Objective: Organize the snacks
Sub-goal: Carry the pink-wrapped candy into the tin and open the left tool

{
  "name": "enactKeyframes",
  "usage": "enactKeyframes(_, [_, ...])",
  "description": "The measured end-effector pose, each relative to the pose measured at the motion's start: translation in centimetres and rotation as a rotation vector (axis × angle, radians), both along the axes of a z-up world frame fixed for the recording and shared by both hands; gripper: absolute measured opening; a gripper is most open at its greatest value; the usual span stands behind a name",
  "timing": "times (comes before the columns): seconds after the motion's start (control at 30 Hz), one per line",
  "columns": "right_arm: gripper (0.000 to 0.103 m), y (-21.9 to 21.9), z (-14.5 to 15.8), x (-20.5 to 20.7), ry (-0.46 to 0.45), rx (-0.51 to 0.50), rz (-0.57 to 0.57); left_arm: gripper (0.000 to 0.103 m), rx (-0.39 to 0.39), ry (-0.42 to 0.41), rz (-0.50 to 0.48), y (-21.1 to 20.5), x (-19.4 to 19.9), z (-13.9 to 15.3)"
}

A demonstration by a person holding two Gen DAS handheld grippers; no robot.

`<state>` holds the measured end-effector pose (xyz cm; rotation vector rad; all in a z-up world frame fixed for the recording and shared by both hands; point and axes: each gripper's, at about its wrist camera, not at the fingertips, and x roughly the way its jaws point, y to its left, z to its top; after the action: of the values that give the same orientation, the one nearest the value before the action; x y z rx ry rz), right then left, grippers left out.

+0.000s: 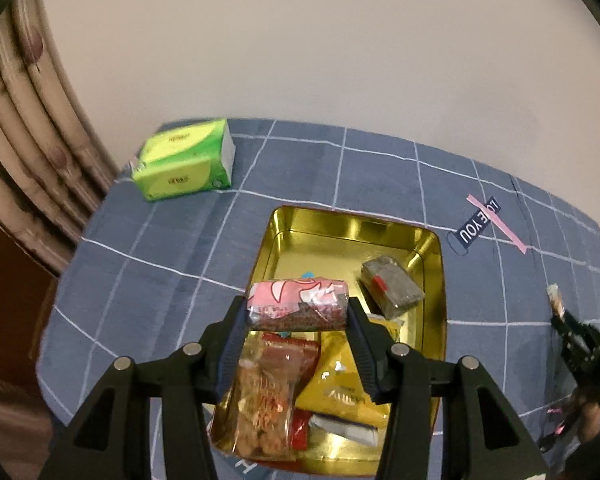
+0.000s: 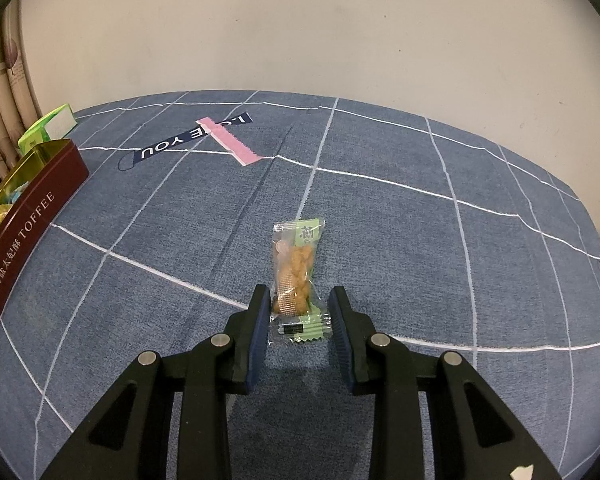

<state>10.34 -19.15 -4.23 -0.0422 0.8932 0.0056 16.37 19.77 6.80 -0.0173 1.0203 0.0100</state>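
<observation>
My left gripper (image 1: 298,310) held a snack roll (image 1: 298,303) above the tin (image 1: 440,280) on the table (image 1: 148,264). Snack packets (image 1: 268,396) lay inside it. A tissue pack (image 1: 186,160) sat behind-left. My right gripper (image 2: 298,316) straddled a wrapped snack (image 2: 296,276) right of the tin.

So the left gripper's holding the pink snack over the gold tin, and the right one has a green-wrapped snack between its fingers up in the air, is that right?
Not quite. The left gripper does hold the pink snack over the gold tin, but the green-wrapped snack isn't in the air: the right wrist view shows it lying on the blue cloth, between the right gripper's fingers.
</observation>
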Motion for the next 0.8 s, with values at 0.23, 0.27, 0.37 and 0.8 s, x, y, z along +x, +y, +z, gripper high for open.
enactKeyframes(0.23, [0.031, -0.2, 0.0, 0.1, 0.001, 0.003, -0.004, 0.049, 0.005, 0.074, -0.007, 0.4, 3.0, -3.8])
enactKeyframes(0.27, [0.031, -0.2, 0.0, 0.1, 0.001, 0.004, -0.004, 0.049, 0.003, 0.086, -0.005, 0.5, 3.3, -4.3])
enactKeyframes(0.37, [0.031, -0.1, 0.0, 0.1, 0.001, 0.001, -0.004, 0.049, 0.01, 0.115, -0.005, 0.4, 3.8, -5.6])
enactKeyframes(0.8, [0.031, -0.1, 0.0, 0.2, 0.001, -0.001, -0.003, 0.05, 0.116, 0.109, -0.046, -1.2, 3.2, -6.5])
